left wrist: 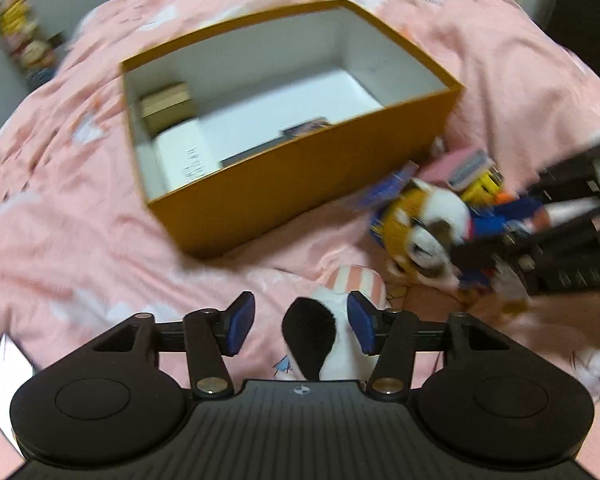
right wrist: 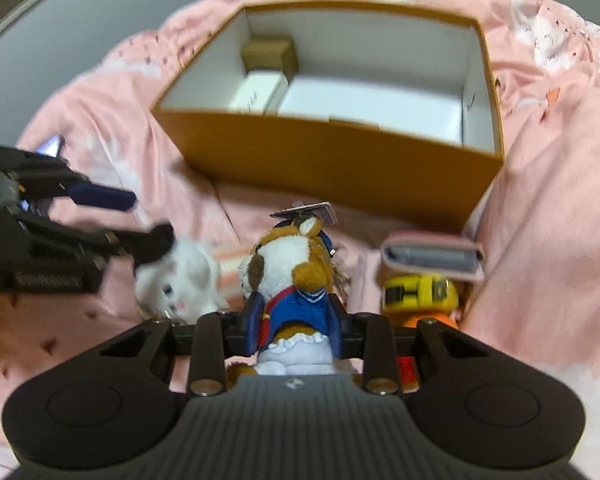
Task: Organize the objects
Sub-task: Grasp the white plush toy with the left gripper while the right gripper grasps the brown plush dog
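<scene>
While blur smears its face, the brown-and-white plush in blue [right wrist: 290, 276] sits clamped in the right gripper [right wrist: 294, 326]; the left gripper [left wrist: 302, 326] gapes around a white-and-black plush [left wrist: 324, 336].

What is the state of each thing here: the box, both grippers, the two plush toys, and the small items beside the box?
Orange box: open, lidless, partly filled.
Right gripper: jaws shut on the brown plush.
Brown plush: gripped at its blue-dressed body.
Left gripper: jaws open around the white plush.
White plush: lying on the pink bedding, not gripped.
Tape measure: lying on bedding.
Pink card holder: lying beside box.
</scene>
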`<state>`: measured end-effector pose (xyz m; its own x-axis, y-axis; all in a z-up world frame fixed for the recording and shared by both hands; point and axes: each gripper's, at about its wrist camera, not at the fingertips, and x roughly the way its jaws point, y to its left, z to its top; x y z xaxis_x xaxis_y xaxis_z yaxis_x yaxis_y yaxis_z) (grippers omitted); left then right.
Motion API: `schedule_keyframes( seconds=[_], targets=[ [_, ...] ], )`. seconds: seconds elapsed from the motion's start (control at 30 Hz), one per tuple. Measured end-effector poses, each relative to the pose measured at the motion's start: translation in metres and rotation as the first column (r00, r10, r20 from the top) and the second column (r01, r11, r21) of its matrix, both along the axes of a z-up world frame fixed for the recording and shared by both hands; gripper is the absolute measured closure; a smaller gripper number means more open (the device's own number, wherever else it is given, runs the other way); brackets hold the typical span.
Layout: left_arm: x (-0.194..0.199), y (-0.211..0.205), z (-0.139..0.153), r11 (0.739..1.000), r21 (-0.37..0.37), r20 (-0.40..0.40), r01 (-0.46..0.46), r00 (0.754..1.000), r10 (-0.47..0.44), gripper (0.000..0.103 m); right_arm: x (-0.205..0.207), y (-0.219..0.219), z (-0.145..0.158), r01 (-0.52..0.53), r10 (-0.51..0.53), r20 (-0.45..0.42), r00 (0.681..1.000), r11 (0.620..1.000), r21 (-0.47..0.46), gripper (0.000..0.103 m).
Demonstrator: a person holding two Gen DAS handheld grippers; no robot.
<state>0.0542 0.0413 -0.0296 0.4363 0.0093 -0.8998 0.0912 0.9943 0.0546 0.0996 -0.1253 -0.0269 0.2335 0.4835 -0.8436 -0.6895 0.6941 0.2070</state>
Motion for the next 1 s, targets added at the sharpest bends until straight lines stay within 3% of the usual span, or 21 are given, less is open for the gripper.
schedule_keyframes(
  seconds=[0.2, 0.33, 0.6, 0.83, 1.0],
  targets=[
    [0.023, -0.005, -0.023, 0.99, -0.009, -0.128, 0.14, 0.982, -0.14, 0.036, 0.019, 0.006, -0.03, 0.094, -0.091, -0.11, 0.99, 0.995, 0.025, 0.068],
    [0.04, -0.005, -0.036, 0.978, -0.094, -0.207, 0.184, 0.958, -0.2, 0.032, 0.018, 0.0, -0.048, 0.106, -0.104, -0.177, 0.979, 0.994, -0.002, 0.067],
    [0.074, 0.002, -0.062, 0.956, -0.246, -0.39, 0.159, 0.887, -0.248, 0.034, 0.016, 0.006, -0.051, 0.031, -0.036, -0.149, 0.988, 0.999, -0.04, 0.062],
    [0.078, -0.022, -0.068, 0.957, -0.172, -0.44, 0.233, 0.851, -0.286, 0.034, 0.021, 0.018, -0.047, -0.066, 0.059, -0.096, 0.994, 0.995, -0.074, 0.061],
    [0.073, -0.02, -0.073, 0.965, -0.176, -0.44, 0.195, 0.861, -0.254, 0.034, 0.029, 0.017, -0.06, -0.062, 0.053, -0.144, 0.988, 0.996, -0.057, 0.06]
  ],
)
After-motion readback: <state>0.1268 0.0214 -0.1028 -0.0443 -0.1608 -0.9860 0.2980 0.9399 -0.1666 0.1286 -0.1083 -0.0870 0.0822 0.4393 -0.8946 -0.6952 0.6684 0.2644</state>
